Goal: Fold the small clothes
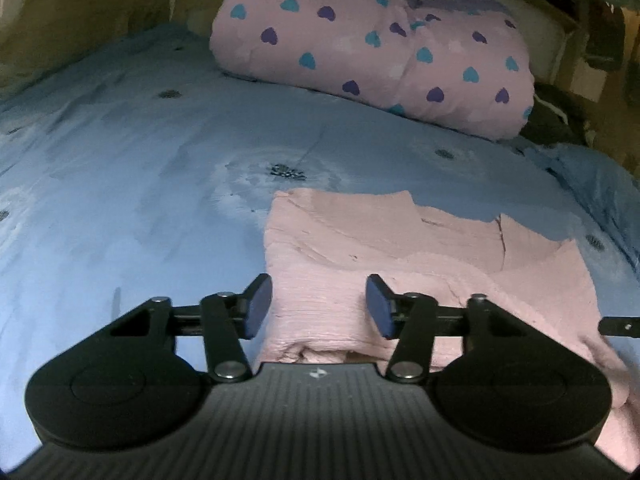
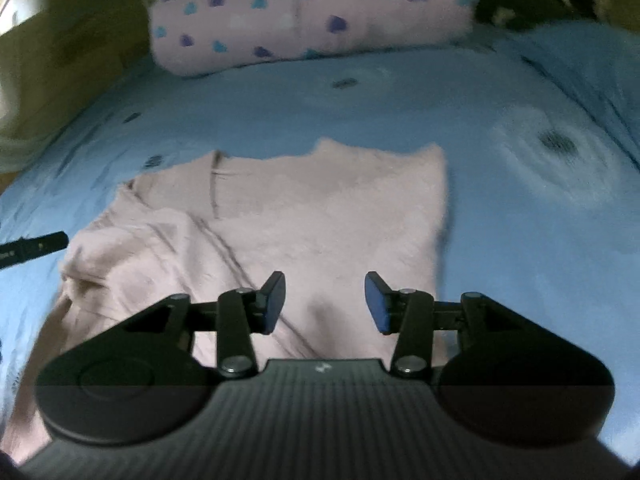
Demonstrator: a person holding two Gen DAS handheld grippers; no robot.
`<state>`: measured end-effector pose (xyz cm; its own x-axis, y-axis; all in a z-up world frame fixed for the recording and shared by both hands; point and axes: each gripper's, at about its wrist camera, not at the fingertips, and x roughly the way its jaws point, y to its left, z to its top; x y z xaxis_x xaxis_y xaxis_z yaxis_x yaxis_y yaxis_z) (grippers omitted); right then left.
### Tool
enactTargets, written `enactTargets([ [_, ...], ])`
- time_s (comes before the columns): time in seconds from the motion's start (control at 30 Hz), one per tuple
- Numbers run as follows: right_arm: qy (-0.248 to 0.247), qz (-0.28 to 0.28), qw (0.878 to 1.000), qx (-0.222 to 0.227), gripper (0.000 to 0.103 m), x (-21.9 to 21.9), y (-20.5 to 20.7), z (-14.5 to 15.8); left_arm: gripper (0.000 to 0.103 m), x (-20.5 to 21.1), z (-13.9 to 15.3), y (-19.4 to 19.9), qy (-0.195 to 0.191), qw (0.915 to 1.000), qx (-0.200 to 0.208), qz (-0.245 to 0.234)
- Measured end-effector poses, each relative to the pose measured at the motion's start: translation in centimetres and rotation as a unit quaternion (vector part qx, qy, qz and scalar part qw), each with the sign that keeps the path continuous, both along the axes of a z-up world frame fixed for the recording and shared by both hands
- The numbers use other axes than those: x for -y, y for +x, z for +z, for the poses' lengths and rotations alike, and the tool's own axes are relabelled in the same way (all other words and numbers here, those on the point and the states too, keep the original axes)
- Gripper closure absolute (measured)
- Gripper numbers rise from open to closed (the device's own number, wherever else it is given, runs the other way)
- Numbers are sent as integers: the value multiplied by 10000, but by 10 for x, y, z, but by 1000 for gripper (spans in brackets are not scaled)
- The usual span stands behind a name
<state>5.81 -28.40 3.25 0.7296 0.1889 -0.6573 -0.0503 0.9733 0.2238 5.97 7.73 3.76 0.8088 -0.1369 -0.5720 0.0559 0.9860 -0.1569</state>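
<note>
A small pale pink garment (image 1: 400, 248) lies partly folded on the blue bedsheet (image 1: 120, 184); it also shows in the right wrist view (image 2: 320, 216). My left gripper (image 1: 319, 306) is open and empty, hovering over the garment's near left edge. My right gripper (image 2: 325, 303) is open and empty, over the garment's near right part. A tip of the right gripper shows at the right edge of the left wrist view (image 1: 618, 326), and a tip of the left gripper shows at the left of the right wrist view (image 2: 34, 249).
A pink pillow with blue and purple hearts (image 1: 372, 40) lies at the head of the bed, also in the right wrist view (image 2: 308, 12). Dark items (image 1: 560, 116) sit beside the pillow at the right. A wall stands at the left.
</note>
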Motion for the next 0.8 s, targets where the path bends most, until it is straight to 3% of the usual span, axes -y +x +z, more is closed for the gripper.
enactTargets([
  [0.23, 329, 206, 9990, -204, 57, 14, -19, -12, 46, 11, -11, 4, 234, 9995, -172, -124],
  [0.47, -375, 629, 9968, -320, 57, 9, -35, -16, 45, 12, -13, 3, 301, 9992, -233, -128],
  [0.8, -623, 1126, 9911, -338, 57, -5, -31, -29, 45, 17, -15, 1, 521, 9983, -208, -130],
])
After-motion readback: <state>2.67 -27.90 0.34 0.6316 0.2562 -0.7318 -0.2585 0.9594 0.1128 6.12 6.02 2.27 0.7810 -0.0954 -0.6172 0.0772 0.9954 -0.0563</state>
